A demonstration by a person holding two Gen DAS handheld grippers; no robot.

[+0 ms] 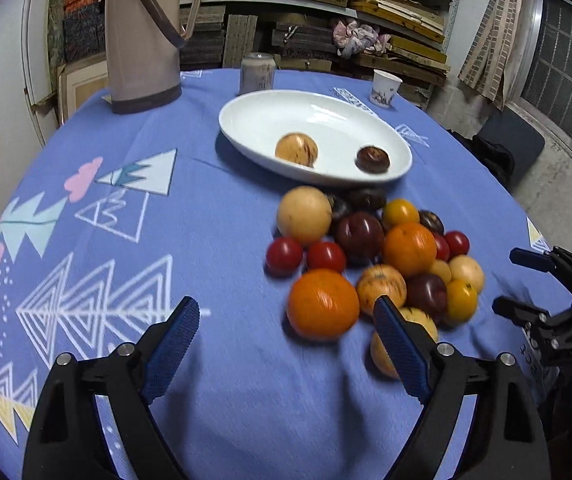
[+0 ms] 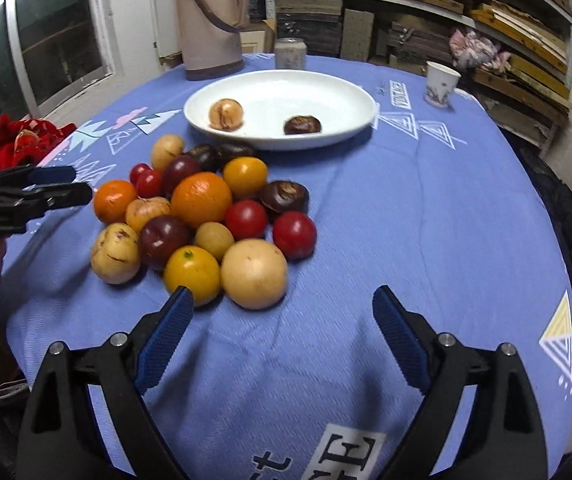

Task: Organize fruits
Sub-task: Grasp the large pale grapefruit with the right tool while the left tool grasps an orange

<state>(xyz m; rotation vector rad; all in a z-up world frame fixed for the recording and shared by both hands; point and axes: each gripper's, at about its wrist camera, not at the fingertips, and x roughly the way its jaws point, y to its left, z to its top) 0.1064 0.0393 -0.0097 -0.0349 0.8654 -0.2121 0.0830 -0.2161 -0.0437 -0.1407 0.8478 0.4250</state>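
A white oval plate holds a tan speckled fruit and a dark brown one. In front of it lies a pile of fruit on the blue cloth: oranges, red tomatoes, dark plums, yellow and tan fruit. My left gripper is open above the cloth, just left of the pile's near edge, holding nothing. My right gripper is open and empty, near the big tan fruit.
A beige thermos jug, a can and a paper cup stand at the table's far side. Shelves of stacked boards fill the back. Red cloth lies at the left edge.
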